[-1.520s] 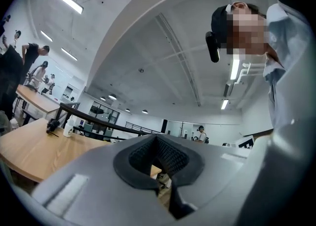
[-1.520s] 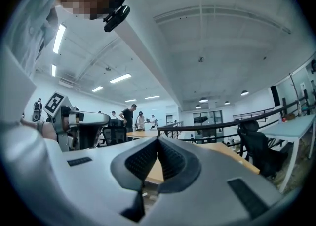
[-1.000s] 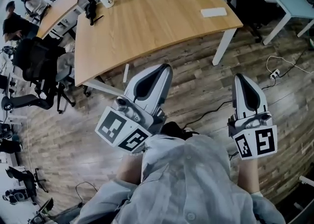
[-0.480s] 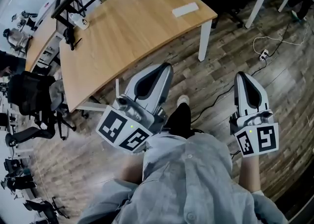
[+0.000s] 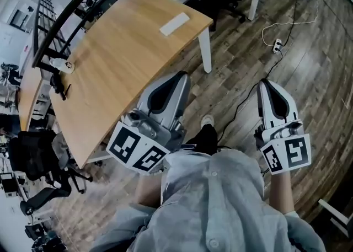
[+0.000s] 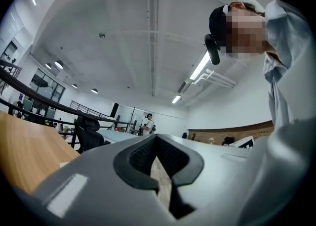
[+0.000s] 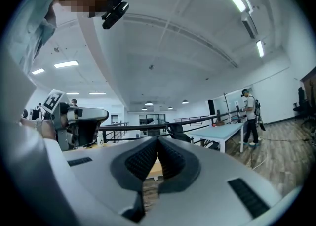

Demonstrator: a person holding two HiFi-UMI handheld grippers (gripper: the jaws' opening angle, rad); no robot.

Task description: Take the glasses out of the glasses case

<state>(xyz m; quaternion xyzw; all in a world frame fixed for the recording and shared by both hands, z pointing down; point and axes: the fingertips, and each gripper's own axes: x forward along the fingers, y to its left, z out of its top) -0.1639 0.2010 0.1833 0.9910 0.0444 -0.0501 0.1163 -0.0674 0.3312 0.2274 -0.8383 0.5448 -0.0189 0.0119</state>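
A flat white oblong thing (image 5: 174, 23), possibly the glasses case, lies near the far corner of the wooden table (image 5: 110, 69); no glasses are visible. My left gripper (image 5: 177, 77) is held level over the floor beside the table's edge, its jaws shut with nothing between them (image 6: 156, 138). My right gripper (image 5: 268, 84) hangs over the wooden floor to the right, also shut and holding nothing (image 7: 158, 141). Both are well short of the white thing.
A white bottle-like item (image 5: 67, 67) and a black item (image 5: 59, 85) sit at the table's left end. Black office chairs (image 5: 33, 157) stand at the left. A cable and power strip (image 5: 277, 43) lie on the floor. Another person (image 7: 249, 113) stands far off.
The whole view has swung: the table and the white thing on it have slid left in the head view. Both grippers keep their pose and stay shut.
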